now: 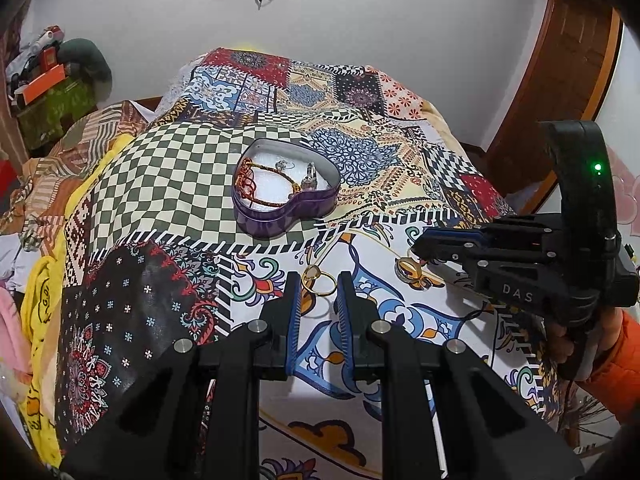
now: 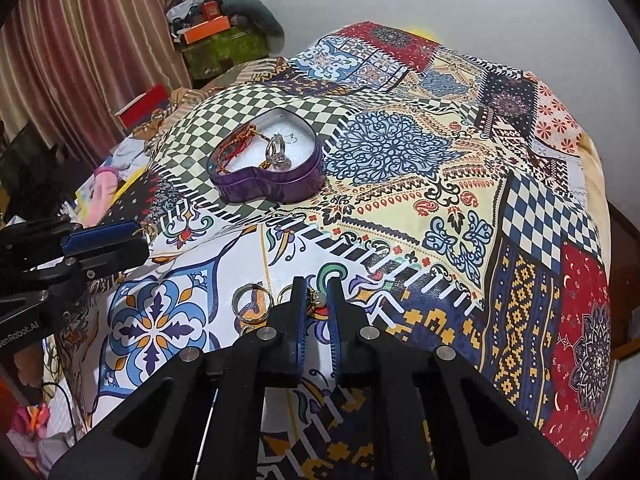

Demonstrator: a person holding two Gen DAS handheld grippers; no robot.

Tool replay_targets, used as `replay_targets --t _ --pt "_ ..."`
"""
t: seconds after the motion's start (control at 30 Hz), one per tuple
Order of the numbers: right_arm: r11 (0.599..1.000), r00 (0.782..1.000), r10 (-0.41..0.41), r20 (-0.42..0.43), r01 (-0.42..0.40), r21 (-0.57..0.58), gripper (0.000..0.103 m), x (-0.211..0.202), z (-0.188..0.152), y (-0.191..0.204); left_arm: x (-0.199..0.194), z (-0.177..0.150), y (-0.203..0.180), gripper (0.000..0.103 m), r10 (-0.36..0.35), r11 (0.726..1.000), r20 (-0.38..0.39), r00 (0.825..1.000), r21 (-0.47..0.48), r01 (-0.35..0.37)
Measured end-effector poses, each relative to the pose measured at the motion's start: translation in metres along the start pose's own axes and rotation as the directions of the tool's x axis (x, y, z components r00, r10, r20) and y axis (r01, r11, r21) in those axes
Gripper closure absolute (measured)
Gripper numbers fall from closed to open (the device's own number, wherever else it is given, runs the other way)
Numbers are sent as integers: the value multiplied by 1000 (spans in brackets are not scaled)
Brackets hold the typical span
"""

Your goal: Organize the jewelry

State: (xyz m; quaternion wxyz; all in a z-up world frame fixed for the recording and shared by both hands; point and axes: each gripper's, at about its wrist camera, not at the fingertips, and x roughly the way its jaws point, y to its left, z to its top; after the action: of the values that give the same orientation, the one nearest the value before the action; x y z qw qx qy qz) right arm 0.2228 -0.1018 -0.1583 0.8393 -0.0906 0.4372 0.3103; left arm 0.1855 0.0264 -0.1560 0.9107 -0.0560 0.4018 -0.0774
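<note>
Bed cover [image 1: 172,184]: patchwork print, spread over the whole work surface. Far edge meets the white wall [image 1: 360,20]; left side drops to heaped cloth & clutter; right side runs close to the wooden frame [image 1: 572,60].
Open room: wide bare cover right of the tin and beyond it; the near white patch is crowded w/ both tools & loose pieces.
Heart tin [image 1: 280,208]: purple, lid off, sits on the checkered patch, mid-bed, well apart from both grippers. White lining; holds a red-gold braided cord [image 1: 256,188] along its left side & a clear/silver piece [image 1: 310,178] at right.
Right gripper [image 2: 318,300]: tips down at the cover, jaws drawn near together, pinching a small piece w/ a pale bead & red bit [image 2: 317,303] between the tips. In the left wrist view it comes in from the right, held by a hand [image 1: 576,336] w/ an orange sleeve [image 1: 624,360].
Left gripper [image 1: 319,300]: jaws narrowly parted, nothing clamped; tips sit at either side of the gold rings, whether touching cannot be told.
Gold rings [image 1: 320,280]: two linked loops, flat on the white patch, just ahead of the left tips.
Silver ring [image 2: 253,304]: flat on the cover, just left of the right gripper's tips.
</note>
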Motion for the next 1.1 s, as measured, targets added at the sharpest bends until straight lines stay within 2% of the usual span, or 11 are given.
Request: replay_targets --t 0.33,0.63,0.9,1.1 --pt "1000 998 -9 68 10 -7 95 -20 14 4 -6 11 4 86 10 1000 34 999 -8 -10" --pt "1000 992 -5 122 6 -7 95 -24 46 7 -7 34 11 86 11 1000 78 997 -14 -10" --pt "1000 991 9 137 -5 -29 95 -7 78 11 7 61 19 86 38 999 100 994 -7 -38" --pt "998 992 20 127 -13 -56 95 9 97 17 29 72 30 86 49 999 78 996 -9 -48"
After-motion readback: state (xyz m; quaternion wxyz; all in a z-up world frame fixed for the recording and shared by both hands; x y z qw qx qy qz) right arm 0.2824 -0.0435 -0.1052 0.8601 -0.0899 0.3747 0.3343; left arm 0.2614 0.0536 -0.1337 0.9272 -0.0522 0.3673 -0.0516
